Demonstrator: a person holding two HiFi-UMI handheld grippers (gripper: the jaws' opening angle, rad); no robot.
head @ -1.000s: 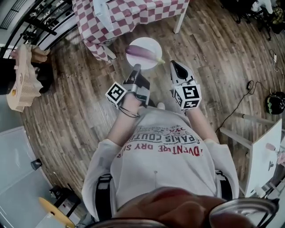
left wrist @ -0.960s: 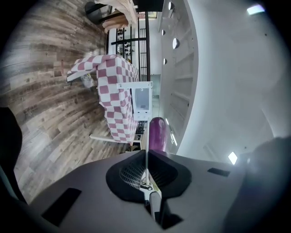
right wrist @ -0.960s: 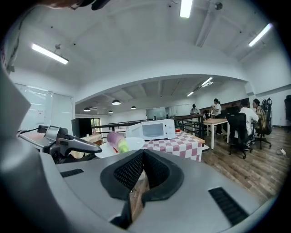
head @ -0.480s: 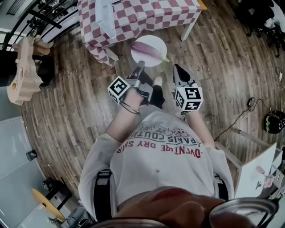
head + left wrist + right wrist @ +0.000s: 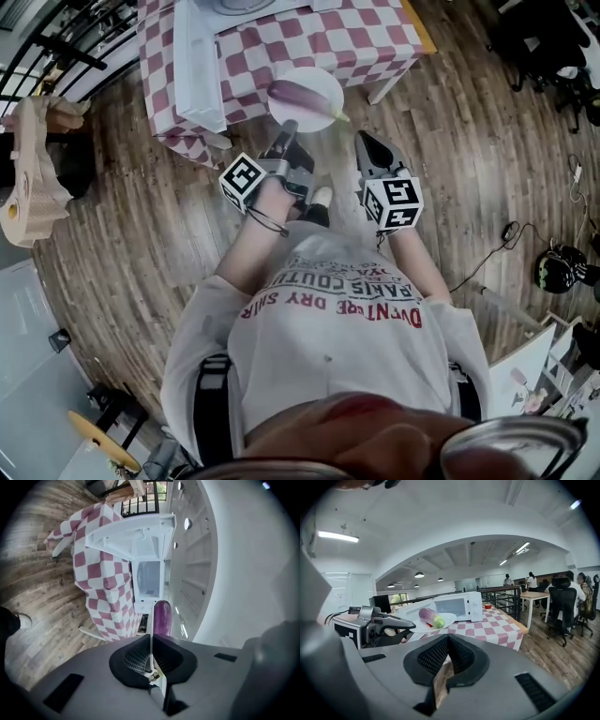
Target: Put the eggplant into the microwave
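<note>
A purple eggplant [image 5: 298,95] with a green stem end lies on a white plate [image 5: 322,81]. My left gripper [image 5: 286,132] is shut on the plate's near rim and carries it level just in front of the checked table [image 5: 319,42]. In the left gripper view the rim [image 5: 150,641] shows edge-on between the jaws, with the eggplant [image 5: 162,616] above it. The white microwave [image 5: 457,606] stands on the table, its door [image 5: 192,56] swung open. My right gripper [image 5: 364,139] hangs beside the plate, shut and holding nothing. In the right gripper view I see the eggplant [image 5: 429,617] and the left gripper [image 5: 391,625].
The red-and-white cloth hangs over the table's edge above a wooden floor. A pale wooden stand [image 5: 37,169] is at the far left. A black cable and a dark object [image 5: 555,267] lie on the floor at right. People sit at a desk [image 5: 534,595] further off.
The person has walked toward the checked table, which is now closer and larger in view. Both grippers travelled along, and the plate with the eggplant stayed in the left gripper.
</note>
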